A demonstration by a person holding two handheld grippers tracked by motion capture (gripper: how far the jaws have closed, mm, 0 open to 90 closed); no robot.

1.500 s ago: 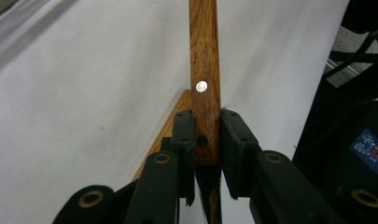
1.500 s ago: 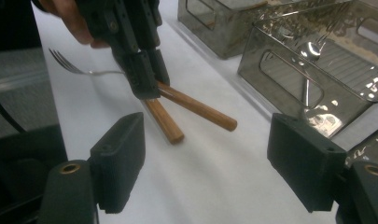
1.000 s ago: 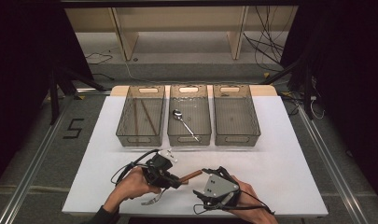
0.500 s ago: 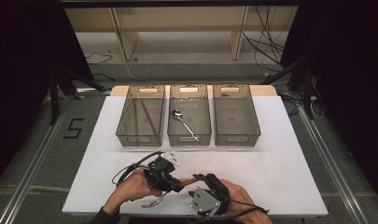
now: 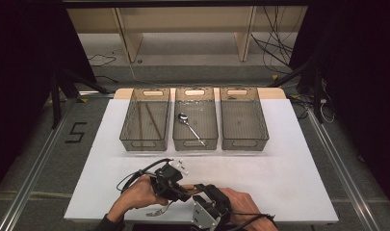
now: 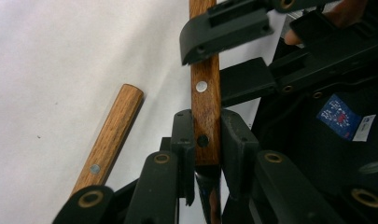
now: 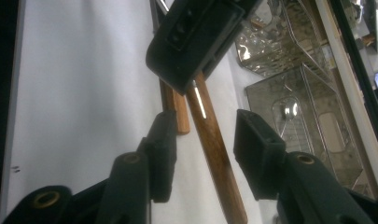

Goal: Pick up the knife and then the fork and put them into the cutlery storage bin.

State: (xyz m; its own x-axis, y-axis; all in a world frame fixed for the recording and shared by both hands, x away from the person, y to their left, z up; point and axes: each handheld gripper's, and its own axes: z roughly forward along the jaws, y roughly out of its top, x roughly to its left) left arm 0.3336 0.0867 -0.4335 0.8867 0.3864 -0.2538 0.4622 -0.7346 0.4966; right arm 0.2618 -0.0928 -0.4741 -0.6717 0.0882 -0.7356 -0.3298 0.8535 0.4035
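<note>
Holding a wooden-handled utensil point(image 6: 205, 112) low in the frame's centre, my left gripper point(image 6: 206, 140) pinches its handle near the metal end. My right gripper point(image 7: 203, 140) is spread around the same handle, not yet closed. A second wooden handle point(image 6: 109, 137) lies beside on the white table point(image 5: 289, 168). One spoon point(image 5: 190, 126) sits in the middle basket point(image 5: 196, 143); sorting looks barely begun.

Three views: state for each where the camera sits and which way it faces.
High view: above the person's side, looking forward and down at the table and bins; both hands enter below.
Left gripper view: rides the left gripper, jaws shut on a wooden-handled utensil.
Right gripper view: rides the right gripper, jaws open around that handle.
Shared: both gripper views show the same utensil.
</note>
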